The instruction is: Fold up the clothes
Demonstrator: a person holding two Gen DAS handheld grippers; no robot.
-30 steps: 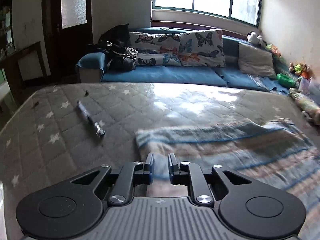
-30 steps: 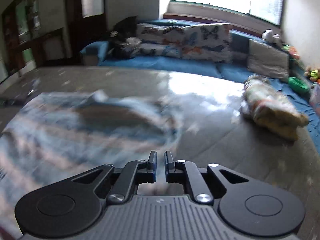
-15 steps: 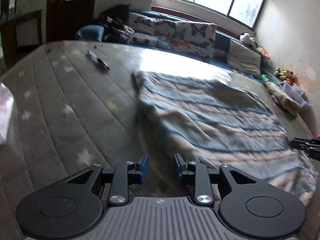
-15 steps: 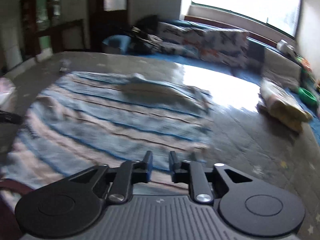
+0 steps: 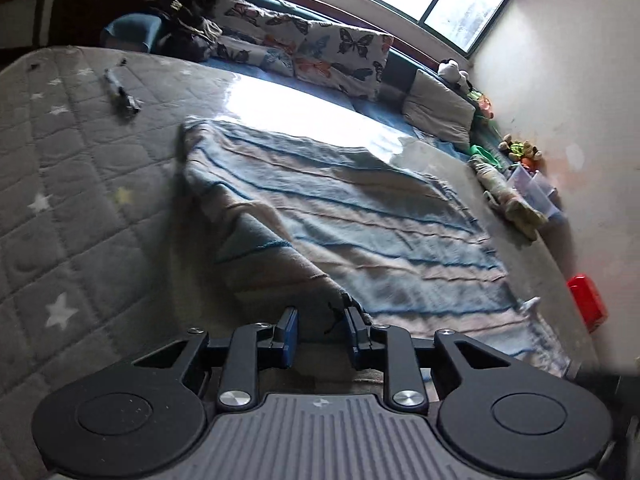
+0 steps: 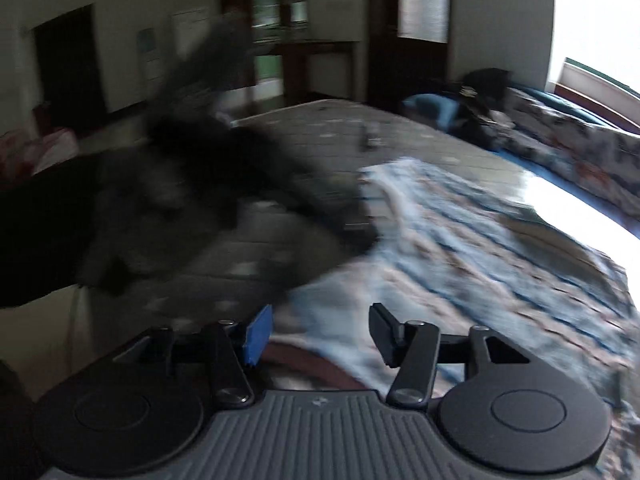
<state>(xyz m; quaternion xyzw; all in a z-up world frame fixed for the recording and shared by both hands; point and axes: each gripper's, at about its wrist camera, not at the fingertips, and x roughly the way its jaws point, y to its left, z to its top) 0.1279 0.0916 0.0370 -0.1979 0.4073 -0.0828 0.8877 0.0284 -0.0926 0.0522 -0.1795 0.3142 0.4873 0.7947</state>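
Item: striped blanket (image 5: 360, 216), blue and beige, spread across the quilted mattress (image 5: 72, 184), near corner rumpled. Judged soft, limp, light; best pinched at a near corner or hem. Left tongs (image 5: 319, 330) open, empty, at that corner. Right tongs (image 6: 322, 334) open over the cloth.

A grey quilted mattress (image 5: 72, 184) with white stars fills the left. A dark pen-like thing (image 5: 120, 92) lies at upper left. Butterfly cushions (image 5: 320, 52) line the blue sofa (image 5: 132, 34) at top; a red box (image 5: 586, 302) sits right.
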